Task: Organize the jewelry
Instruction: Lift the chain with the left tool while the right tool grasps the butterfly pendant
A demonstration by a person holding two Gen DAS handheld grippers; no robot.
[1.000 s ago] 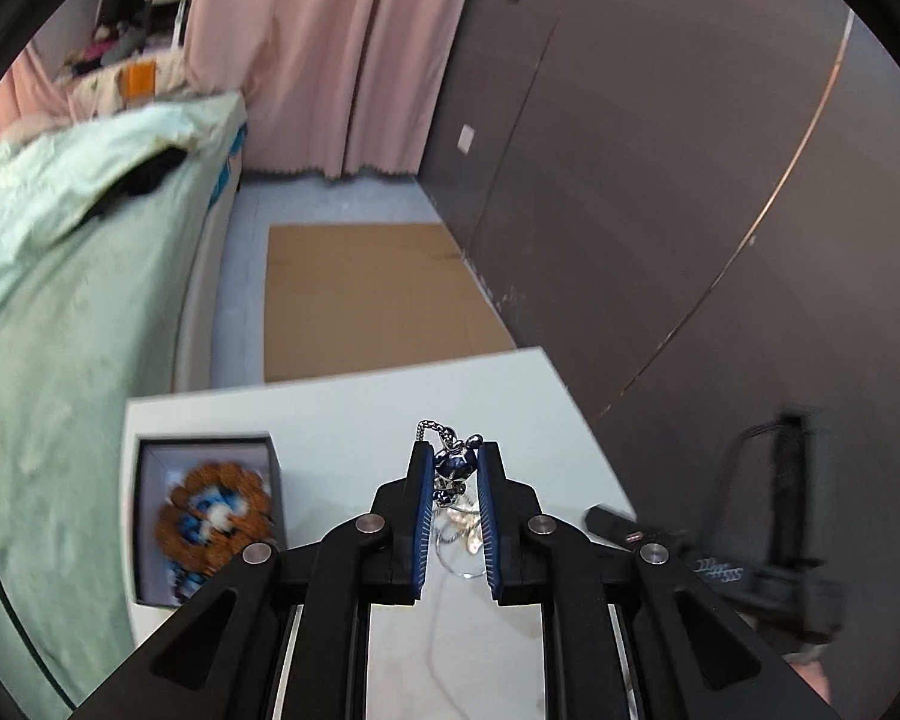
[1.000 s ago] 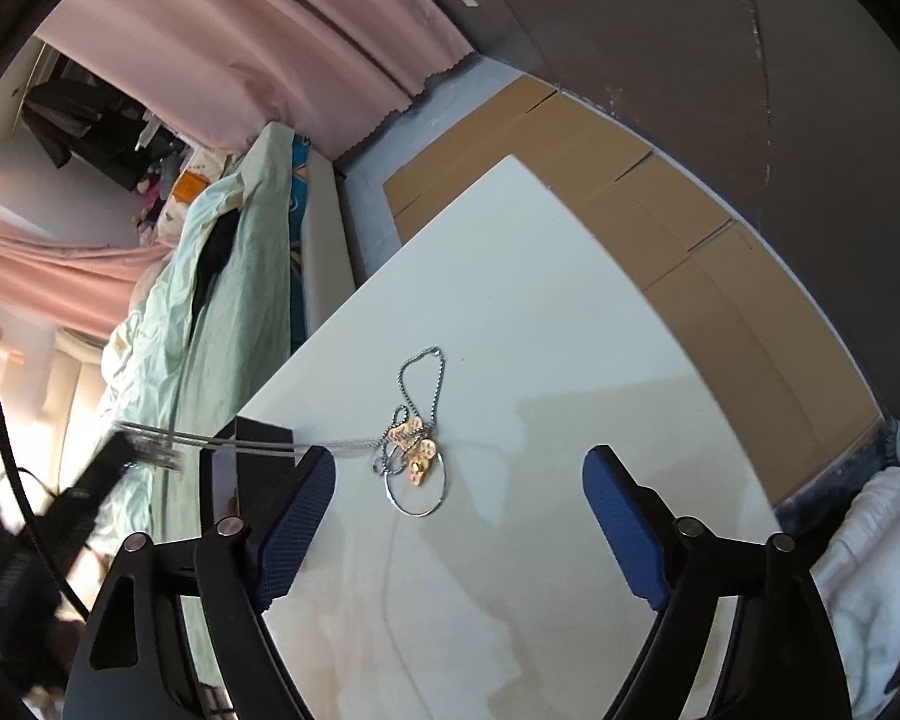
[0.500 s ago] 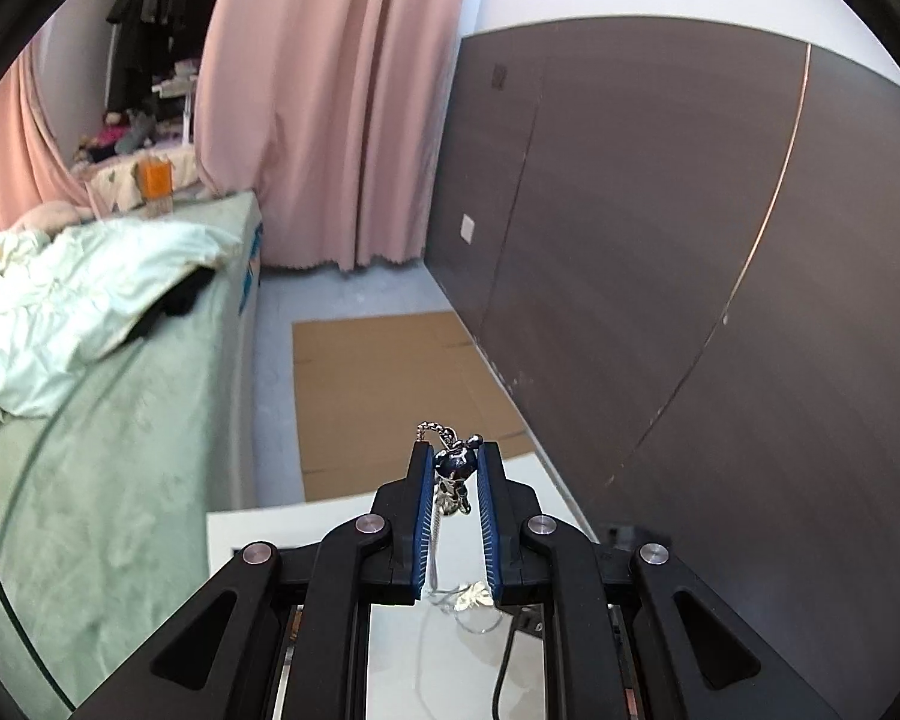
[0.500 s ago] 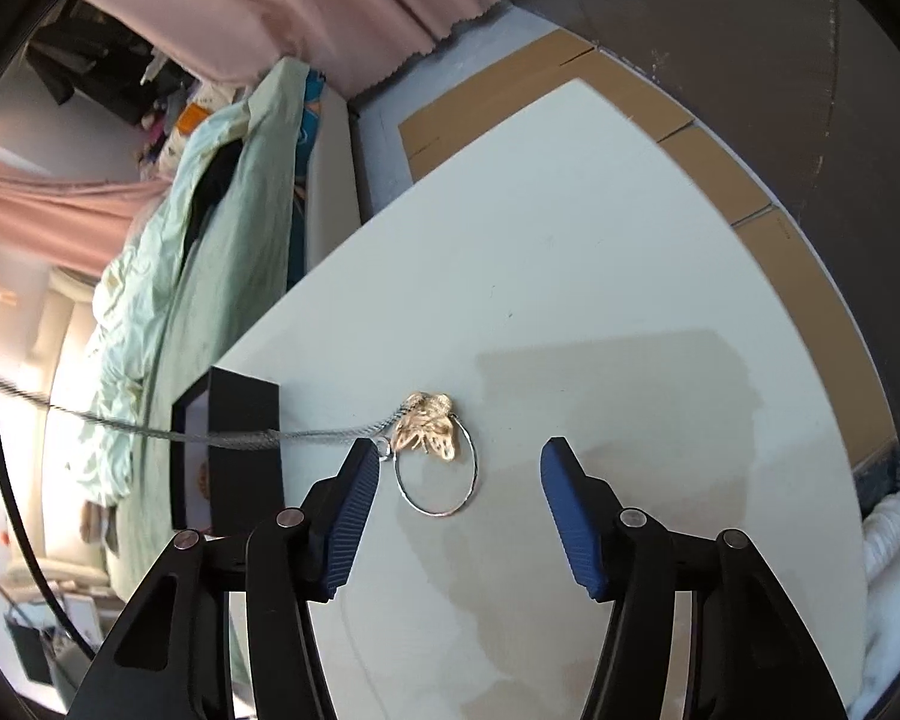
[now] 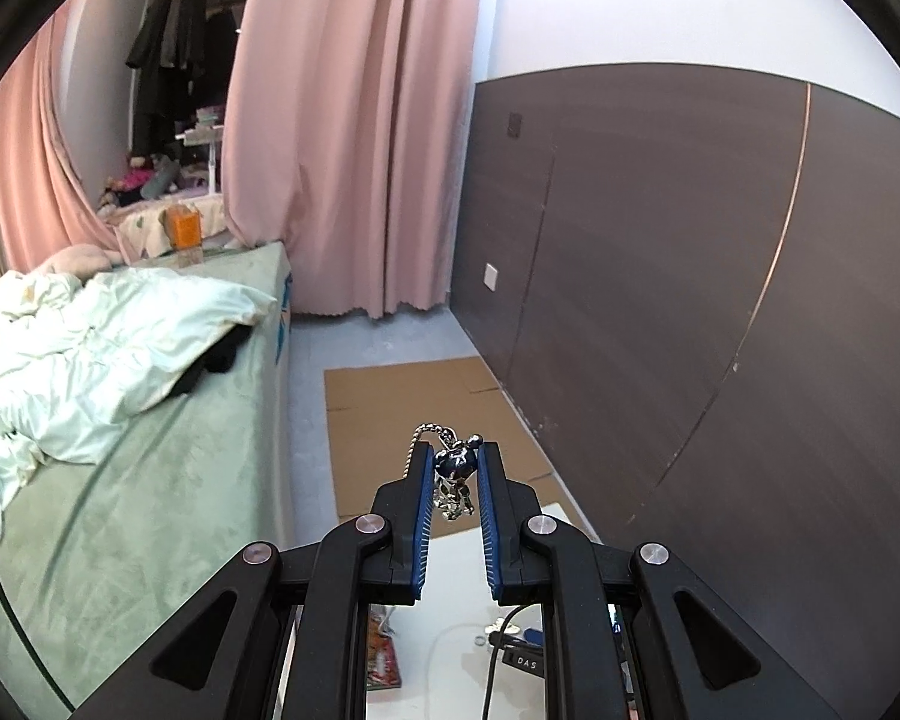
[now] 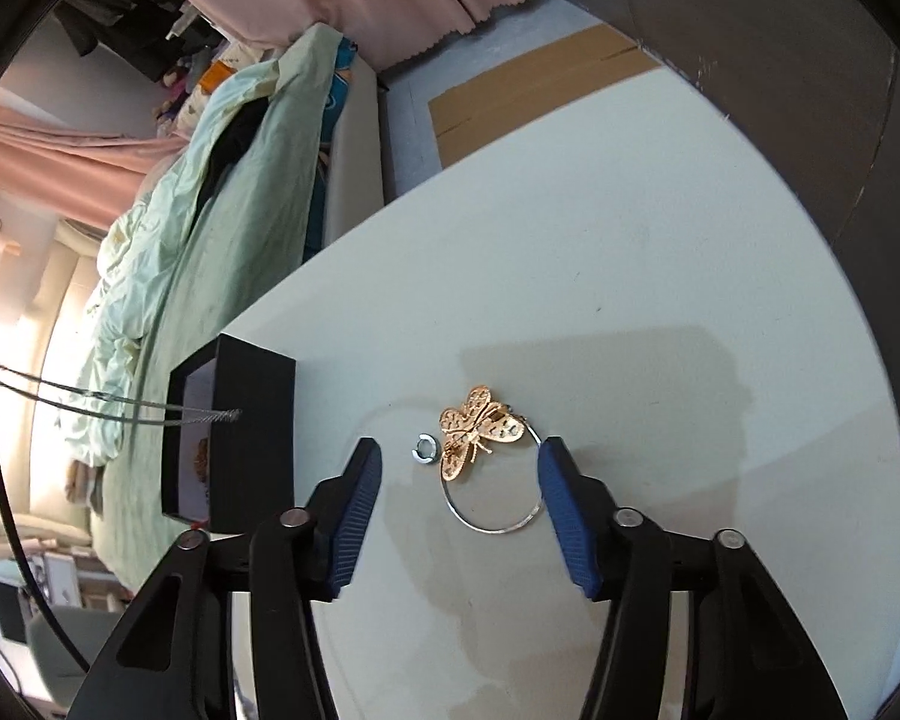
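Observation:
My left gripper [image 5: 455, 467] is shut on a silver chain necklace with a dark blue pendant [image 5: 453, 463], held high above the white table [image 5: 450, 612]. In the right wrist view the chain [image 6: 120, 408] hangs as a taut line over a black jewelry box [image 6: 252, 432]. My right gripper [image 6: 459, 468] is open just above the table, its fingers on either side of a gold butterfly brooch [image 6: 477, 429], a thin silver hoop [image 6: 492, 510] and a small silver ring [image 6: 425, 449].
The black box stands at the table's [image 6: 630, 276] left edge with a beaded piece inside. A bed with green bedding [image 5: 120, 390] lies left of the table. Cardboard [image 5: 414, 396] covers the floor beyond. A dark wall panel [image 5: 690, 300] runs along the right.
My left gripper has risen and tilted up, lifting the necklace off the pile; its chain now trails clear of the brooch. My right gripper has lowered toward the brooch and hoop, jaws narrower.

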